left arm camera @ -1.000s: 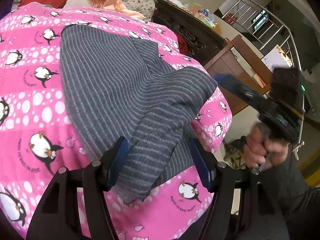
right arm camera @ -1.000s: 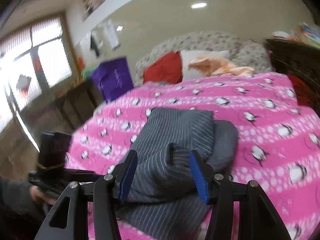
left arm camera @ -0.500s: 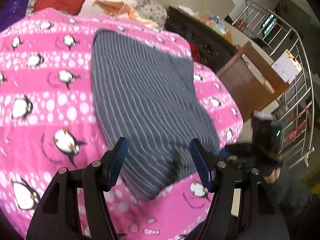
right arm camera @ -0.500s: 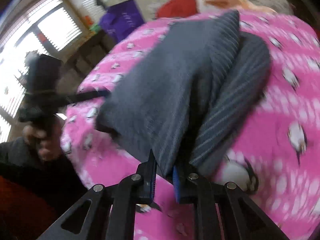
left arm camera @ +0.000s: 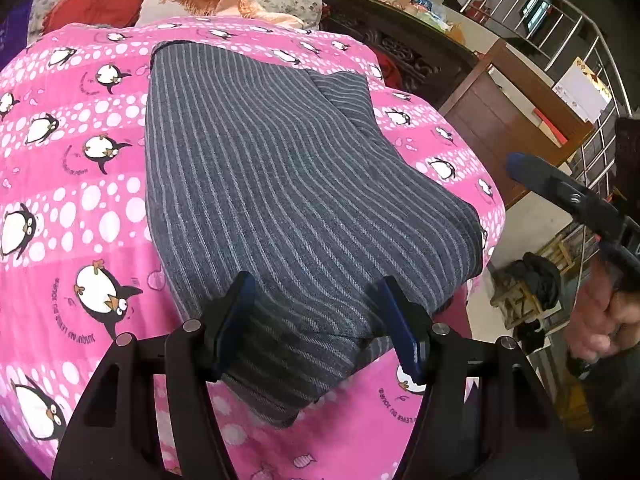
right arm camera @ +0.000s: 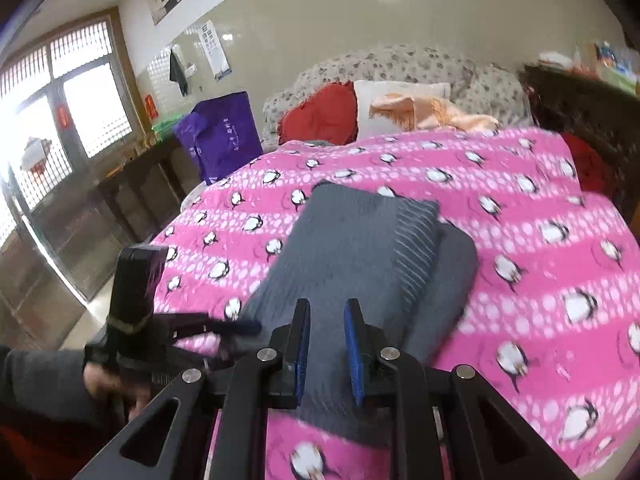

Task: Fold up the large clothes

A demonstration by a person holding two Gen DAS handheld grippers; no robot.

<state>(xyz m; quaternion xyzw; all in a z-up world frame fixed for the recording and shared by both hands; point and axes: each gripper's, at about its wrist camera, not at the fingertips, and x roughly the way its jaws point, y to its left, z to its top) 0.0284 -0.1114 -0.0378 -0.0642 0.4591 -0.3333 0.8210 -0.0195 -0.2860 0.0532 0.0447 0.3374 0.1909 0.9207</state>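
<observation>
Grey garment (left arm camera: pixel 288 184) with thin pale stripes, folded into a long thick bundle of several layers. Lying flat on a pink blanket (left arm camera: pixel 80 184) printed with penguins, running from near edge toward the far pillows. Smaller folded flap at the far right corner. Near end slightly rumpled, close to the blanket's edge.
</observation>
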